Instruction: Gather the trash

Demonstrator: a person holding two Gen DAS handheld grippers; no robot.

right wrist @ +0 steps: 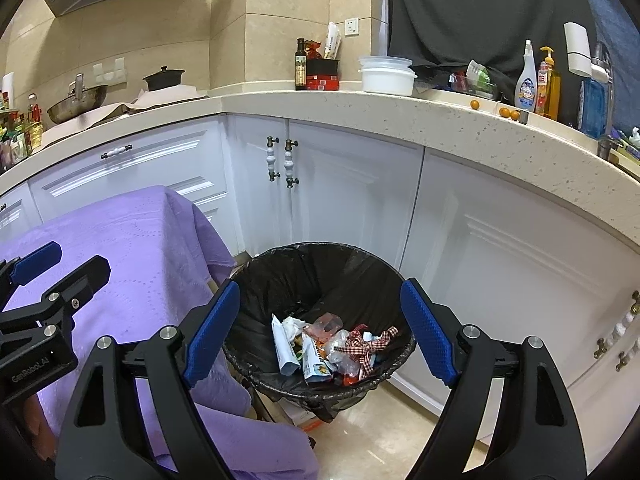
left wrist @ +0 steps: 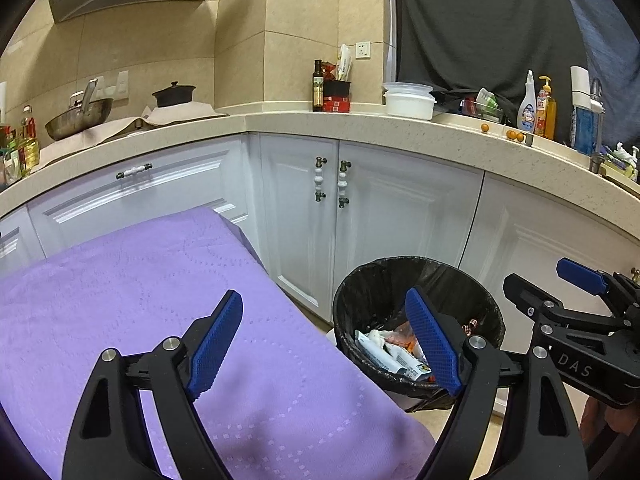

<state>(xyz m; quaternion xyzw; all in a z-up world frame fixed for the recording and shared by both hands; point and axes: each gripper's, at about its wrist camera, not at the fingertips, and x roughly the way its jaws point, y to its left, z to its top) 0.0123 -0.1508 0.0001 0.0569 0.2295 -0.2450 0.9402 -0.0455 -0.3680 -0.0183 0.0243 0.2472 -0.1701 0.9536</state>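
A round bin with a black liner [right wrist: 256, 280] stands on the floor beside a table under a purple cloth [right wrist: 120, 240]. Inside it lies trash [right wrist: 332, 344]: wrappers, a crumpled tissue, clear plastic and a red checked ribbon. My right gripper [right wrist: 320, 284] hangs open above the bin mouth with nothing between its blue pads. My left gripper [left wrist: 323, 294] is open too and holds nothing, with one pad over the cloth [left wrist: 140, 300] and the other over the bin [left wrist: 360, 280]. Each gripper shows at the edge of the other's view, the right one [left wrist: 548, 280] and the left one [right wrist: 76, 260].
White cabinets [right wrist: 340, 184] with knobbed handles curve behind the bin under a speckled counter [right wrist: 360, 112]. On the counter are a wok [right wrist: 76, 100], a black pot [right wrist: 164, 78], bottles, white tubs [right wrist: 386, 74], small oranges [right wrist: 475, 104] and a tap at the far right. Beige floor [right wrist: 380, 432] shows beside the bin.
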